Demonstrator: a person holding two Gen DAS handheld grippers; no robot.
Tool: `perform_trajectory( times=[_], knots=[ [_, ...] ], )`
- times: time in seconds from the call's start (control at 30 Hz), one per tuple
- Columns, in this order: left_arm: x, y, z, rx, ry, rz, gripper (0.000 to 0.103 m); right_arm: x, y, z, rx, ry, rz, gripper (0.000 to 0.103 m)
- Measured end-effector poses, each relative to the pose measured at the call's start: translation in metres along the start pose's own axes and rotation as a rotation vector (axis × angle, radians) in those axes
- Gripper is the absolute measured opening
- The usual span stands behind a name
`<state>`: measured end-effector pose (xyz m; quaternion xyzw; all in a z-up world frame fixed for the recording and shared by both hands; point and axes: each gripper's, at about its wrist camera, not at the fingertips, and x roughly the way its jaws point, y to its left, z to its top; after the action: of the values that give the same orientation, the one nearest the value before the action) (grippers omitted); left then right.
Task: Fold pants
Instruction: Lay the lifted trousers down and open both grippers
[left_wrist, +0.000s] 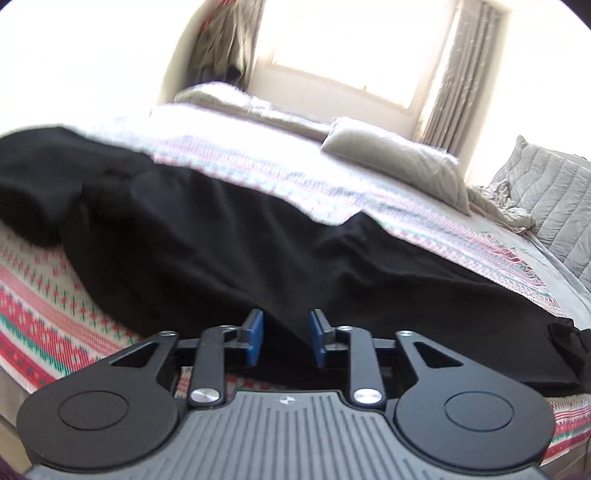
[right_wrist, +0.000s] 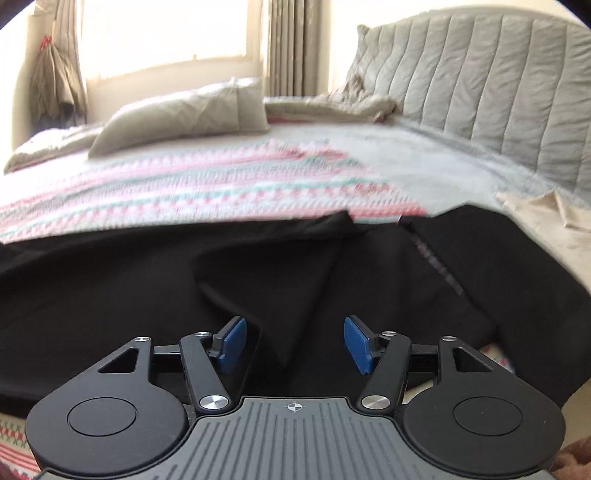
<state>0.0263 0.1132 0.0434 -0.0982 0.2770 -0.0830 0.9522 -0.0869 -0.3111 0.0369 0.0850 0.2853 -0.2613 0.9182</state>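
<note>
One pair of black pants (left_wrist: 240, 236) lies on the blanket (left_wrist: 48, 295), right under both grippers. The left gripper (left_wrist: 286, 341) and the right gripper (right_wrist: 294, 343) are open and hold nothing.

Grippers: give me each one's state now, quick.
Left gripper: open, pads apart over the black pants, gripping nothing.
Right gripper: open, pads wide apart above the pants, gripping nothing.

A bright, overexposed window (left_wrist: 343, 48) with beige curtains (left_wrist: 454, 74) lights the room. The bed carries a red, white and green patterned knit blanket (right_wrist: 177, 188), grey-beige pillows (right_wrist: 184, 110) and a grey quilted headboard (right_wrist: 495, 85).
</note>
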Motion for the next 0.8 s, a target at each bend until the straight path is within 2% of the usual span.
perform_trajectory(
  times=[0.07, 0.13, 0.23, 0.33, 0.4, 0.47, 0.53, 0.8],
  knots=[
    [-0.003, -0.010, -0.001, 0.041, -0.038, -0.032, 0.054, -0.008, 0.003, 0.002, -0.026, -0.071, 0.009, 0.059],
    [0.002, -0.023, -0.002, 0.074, -0.043, -0.082, 0.057, -0.008, 0.014, 0.003, -0.070, -0.094, 0.056, 0.056],
    [0.018, -0.045, -0.008, 0.119, -0.005, -0.150, 0.058, 0.004, 0.044, 0.000, -0.154, -0.064, 0.140, 0.045],
    [0.039, -0.069, -0.016, 0.180, 0.047, -0.214, 0.058, 0.025, 0.076, -0.003, -0.191, -0.003, 0.214, 0.043],
    [0.055, -0.083, -0.022, 0.225, 0.086, -0.215, 0.058, 0.038, 0.088, -0.006, -0.201, 0.037, 0.228, 0.043],
    [0.068, -0.090, -0.025, 0.244, 0.139, -0.184, 0.058, 0.048, 0.089, -0.007, -0.200, 0.042, 0.216, 0.043],
    [0.072, -0.087, -0.029, 0.231, 0.199, -0.163, 0.058, 0.051, 0.079, -0.005, -0.203, 0.028, 0.165, 0.043],
    [0.066, -0.086, -0.034, 0.300, 0.209, -0.151, 0.058, 0.050, -0.030, -0.004, 0.008, 0.078, -0.166, 0.042]
  ],
)
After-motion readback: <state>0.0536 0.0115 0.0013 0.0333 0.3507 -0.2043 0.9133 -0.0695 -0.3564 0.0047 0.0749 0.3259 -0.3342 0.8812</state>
